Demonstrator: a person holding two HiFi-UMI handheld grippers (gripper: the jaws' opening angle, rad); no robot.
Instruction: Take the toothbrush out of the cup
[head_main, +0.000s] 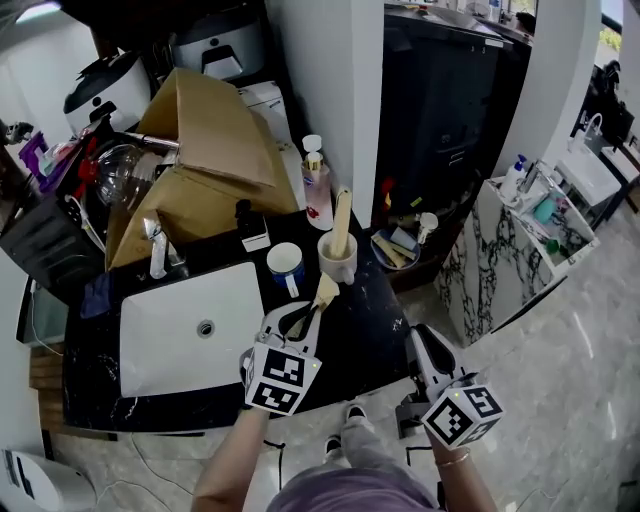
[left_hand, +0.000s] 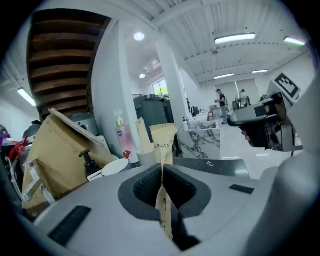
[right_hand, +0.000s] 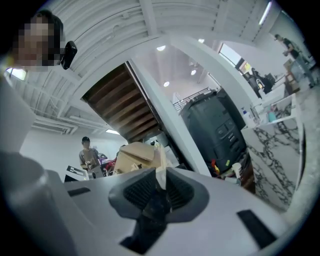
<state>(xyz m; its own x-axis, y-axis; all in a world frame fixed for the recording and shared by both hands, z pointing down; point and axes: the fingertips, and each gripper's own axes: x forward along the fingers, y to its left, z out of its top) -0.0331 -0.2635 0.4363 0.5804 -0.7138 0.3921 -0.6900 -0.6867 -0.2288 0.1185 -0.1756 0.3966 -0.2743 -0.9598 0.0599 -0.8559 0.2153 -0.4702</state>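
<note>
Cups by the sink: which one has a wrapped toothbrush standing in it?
The beige cup, right of the blue-banded white mug; a paper-wrapped toothbrush stands in it. The mug looks empty; the left gripper grips a second packet.

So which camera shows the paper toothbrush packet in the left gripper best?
The left gripper view: the toothbrush packet fills the middle, pinched between the left gripper's jaws, print showing. The head view shows it small, near the blue cup. The right gripper view gives no clear sight of it.
</note>
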